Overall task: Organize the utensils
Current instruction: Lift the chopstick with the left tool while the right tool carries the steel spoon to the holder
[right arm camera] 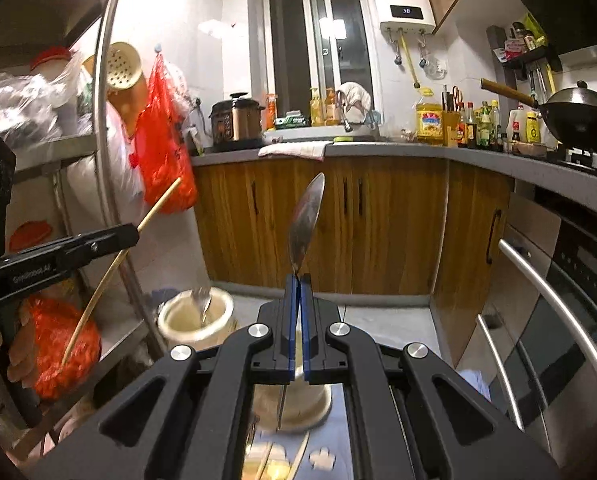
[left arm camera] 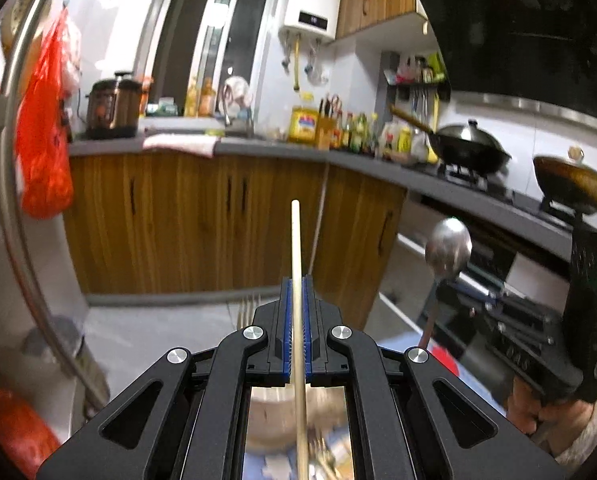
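Chopstick [left arm camera: 295, 248] and spoon [right arm camera: 306, 224] upright, tips up.

**Kitchen layout around the two held utensils**

From the right wrist view, the cup [right arm camera: 196, 316] with a fork [right arm camera: 202, 300] in it sits at 10 o'clock of the spoon [right arm camera: 306, 224]; the chopstick [right arm camera: 118, 264] lies at 9 o'clock. The wok [right arm camera: 578, 116] stands on the worktop [right arm camera: 378, 150] at 2 o'clock.

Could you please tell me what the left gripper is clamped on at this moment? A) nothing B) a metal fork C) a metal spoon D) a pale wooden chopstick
D: the left gripper has its blue pads shut on a pale wooden chopstick, while the metal spoon sits in the right gripper.
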